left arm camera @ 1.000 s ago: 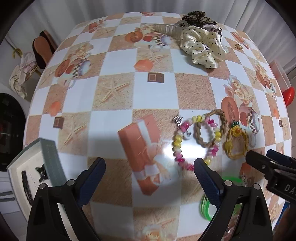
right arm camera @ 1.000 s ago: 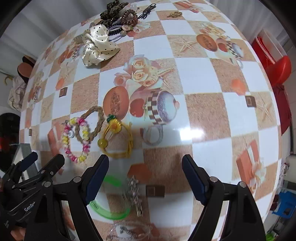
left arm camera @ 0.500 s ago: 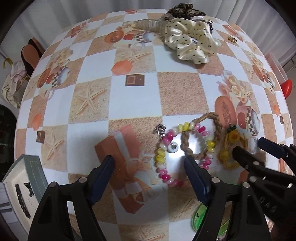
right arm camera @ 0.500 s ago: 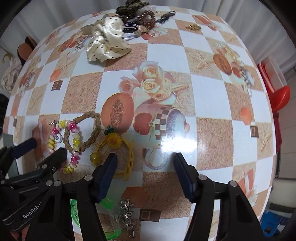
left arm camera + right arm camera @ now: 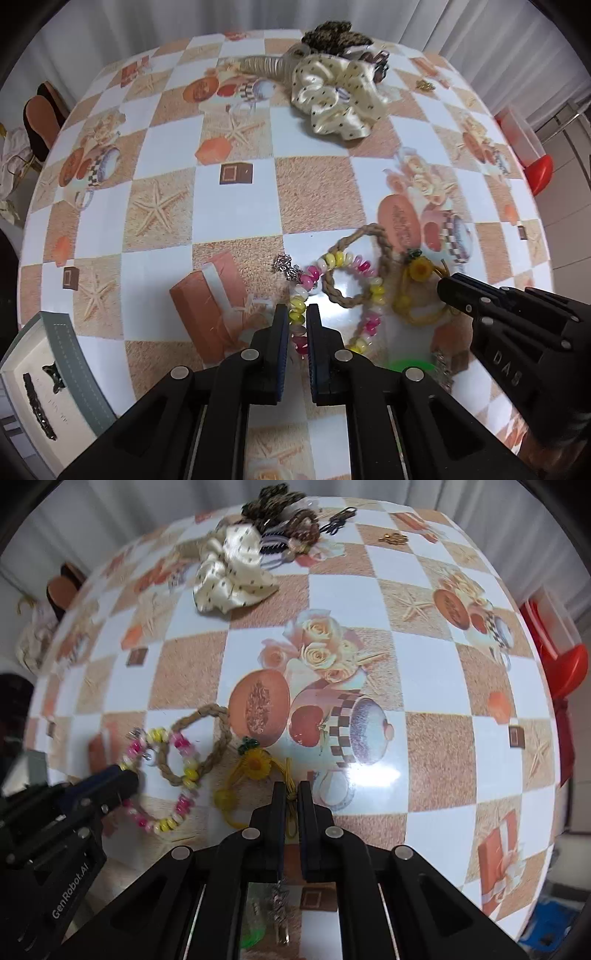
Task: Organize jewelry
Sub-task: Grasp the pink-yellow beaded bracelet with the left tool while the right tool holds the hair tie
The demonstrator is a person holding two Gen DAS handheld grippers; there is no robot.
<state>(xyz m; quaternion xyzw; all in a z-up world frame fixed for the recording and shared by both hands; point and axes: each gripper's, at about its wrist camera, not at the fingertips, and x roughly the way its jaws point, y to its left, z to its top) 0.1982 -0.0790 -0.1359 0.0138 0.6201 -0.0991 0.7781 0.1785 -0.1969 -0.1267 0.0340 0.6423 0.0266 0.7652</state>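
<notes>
1. Box [image 5: 55, 373] at the surface's near left corner: grey-rimmed, cream-lined, and in it we see a dark chain-like strip [image 5: 38, 406] and a small dark clip [image 5: 51, 371].
2. We see the left hand-held gripper [image 5: 294, 317] clenched on the beaded bracelet [image 5: 354, 295], glossy pink, yellow and white beads between its blue pads.
3. The right hand-held gripper [image 5: 291, 794] is clenched on the yellow cord bracelet [image 5: 255, 775], which carries a sunflower charm.
4. A braided rope ring [image 5: 207, 738] overlaps the beaded bracelet, just beside the cord bracelet.
5. At the far edge we see a cream satin polka-dot scrunchie [image 5: 336, 99] touching a heap of dark hair ties [image 5: 291, 528].
6. Part of a green bangle [image 5: 410, 365] shows near the left hand-held gripper.
7. The surface [image 5: 314, 192] wears a glossy checked oilcloth printed with starfish, roses and melon; white curtains hang behind.
</notes>
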